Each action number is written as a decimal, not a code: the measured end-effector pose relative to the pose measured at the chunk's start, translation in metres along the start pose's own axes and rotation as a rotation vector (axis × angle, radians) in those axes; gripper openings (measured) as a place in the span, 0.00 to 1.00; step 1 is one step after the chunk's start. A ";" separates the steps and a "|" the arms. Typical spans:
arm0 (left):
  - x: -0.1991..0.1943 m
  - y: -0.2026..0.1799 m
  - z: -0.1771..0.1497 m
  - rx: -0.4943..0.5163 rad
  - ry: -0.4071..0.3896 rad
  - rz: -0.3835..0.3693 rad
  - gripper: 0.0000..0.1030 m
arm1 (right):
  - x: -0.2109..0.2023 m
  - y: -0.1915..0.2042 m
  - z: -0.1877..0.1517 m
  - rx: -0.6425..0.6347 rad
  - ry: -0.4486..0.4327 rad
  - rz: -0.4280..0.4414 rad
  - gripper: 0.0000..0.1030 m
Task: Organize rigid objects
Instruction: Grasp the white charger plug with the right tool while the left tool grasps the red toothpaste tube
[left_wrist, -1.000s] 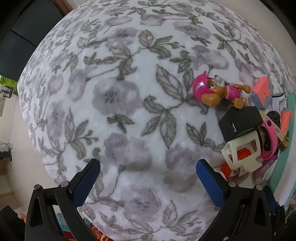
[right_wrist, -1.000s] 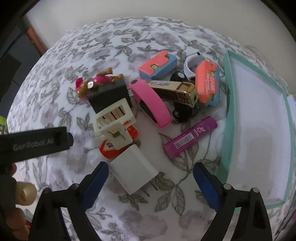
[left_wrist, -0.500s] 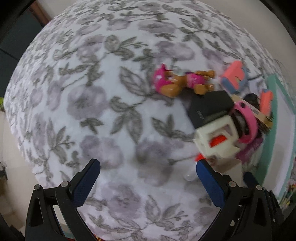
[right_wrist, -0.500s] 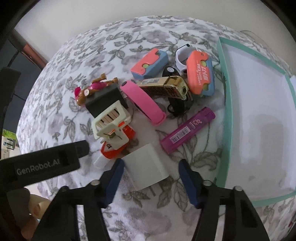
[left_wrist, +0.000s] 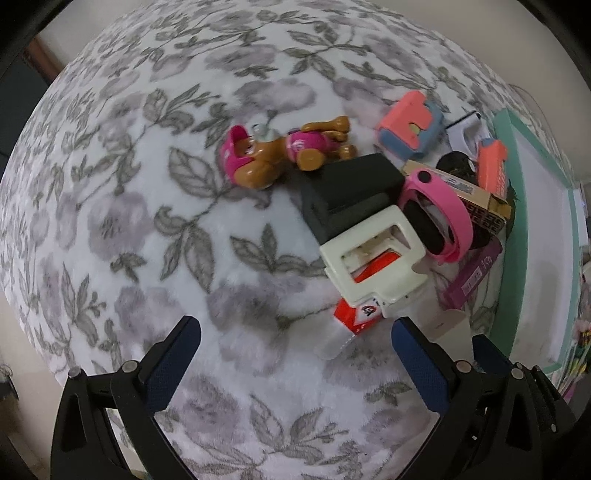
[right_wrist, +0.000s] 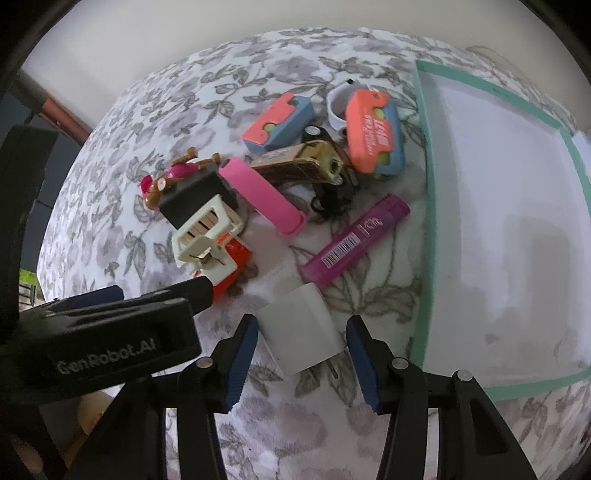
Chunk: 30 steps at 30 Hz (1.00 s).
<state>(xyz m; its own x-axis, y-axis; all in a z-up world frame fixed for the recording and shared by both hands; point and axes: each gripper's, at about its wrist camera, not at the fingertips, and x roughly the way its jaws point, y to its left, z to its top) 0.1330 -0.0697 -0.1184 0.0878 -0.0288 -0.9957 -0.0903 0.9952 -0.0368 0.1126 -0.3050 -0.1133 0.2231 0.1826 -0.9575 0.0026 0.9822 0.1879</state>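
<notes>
My right gripper (right_wrist: 301, 326) points down at the flowered blanket, jaws closing on a white plug charger (right_wrist: 299, 325). Both pads touch its sides and its prongs stick out below. My left gripper (left_wrist: 295, 328) hangs open over bare blanket, with nothing between its fingers, just left of the pile. The pile holds a pink dog figure (left_wrist: 280, 155), a black box (left_wrist: 347, 188), a cream plastic frame (left_wrist: 373, 258) over a red and white item (left_wrist: 354, 314), a pink band (right_wrist: 262, 195), a gold toy bus (right_wrist: 303, 166) and a purple marker (right_wrist: 354, 240).
A white tray with a teal rim (right_wrist: 424, 184) lies to the right of the pile. Two coral and blue cases (right_wrist: 280, 122) (right_wrist: 373, 133) and a white ring (right_wrist: 338, 99) sit at the pile's far side. The left gripper's black body (right_wrist: 110, 332) crosses the right wrist view.
The right jaws have closed from wide apart onto the white charger. My left gripper has slid toward the pile, which now fills the right of its view.
</notes>
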 end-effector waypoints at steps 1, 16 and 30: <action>0.000 -0.003 -0.001 0.005 -0.006 -0.002 0.94 | 0.000 -0.001 0.000 0.007 0.001 0.005 0.52; 0.020 -0.069 -0.003 0.116 -0.025 -0.085 0.48 | -0.001 -0.003 -0.001 0.009 0.002 0.010 0.51; 0.026 -0.105 0.001 0.124 -0.037 -0.106 0.34 | 0.001 -0.002 0.000 0.007 0.001 0.008 0.52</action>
<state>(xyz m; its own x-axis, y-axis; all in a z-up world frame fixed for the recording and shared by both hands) 0.1462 -0.1747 -0.1400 0.1267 -0.1333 -0.9829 0.0443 0.9907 -0.1286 0.1124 -0.3063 -0.1145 0.2217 0.1902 -0.9564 0.0077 0.9804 0.1967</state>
